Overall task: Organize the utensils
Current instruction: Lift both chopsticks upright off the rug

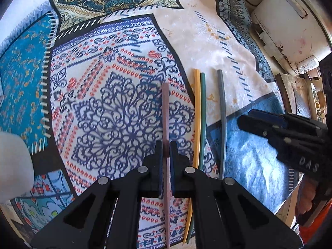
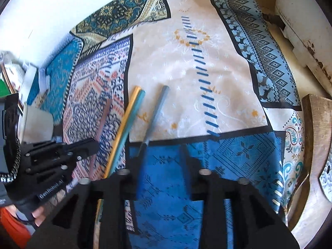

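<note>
My left gripper (image 1: 166,151) is clamped almost fully closed on the brown chopstick (image 1: 165,112), the pads pressing its shaft from both sides. I hold it partway along its length and point it steeply down at the patterned cloth on the surface (image 1: 103,95), so that I can lay it in line with the others. It is slim, straight and dull reddish-brown, and it runs away from me over the blue-and-red print.

Just right of it lie the yellow chopstick (image 1: 196,108) and the green chopstick (image 1: 203,112), touching side by side as a matched set. The grey chopstick (image 1: 222,112) lies a little apart from them, roughly parallel. All three are thin plain sticks lying flat on the cloth. I judge that the brown one belongs beside them.

Furthest right, my right gripper (image 2: 164,161) is partly open with nothing between its jaws. It hangs over the blue patch, with the grey chopstick's near end just beside its left finger.
</note>
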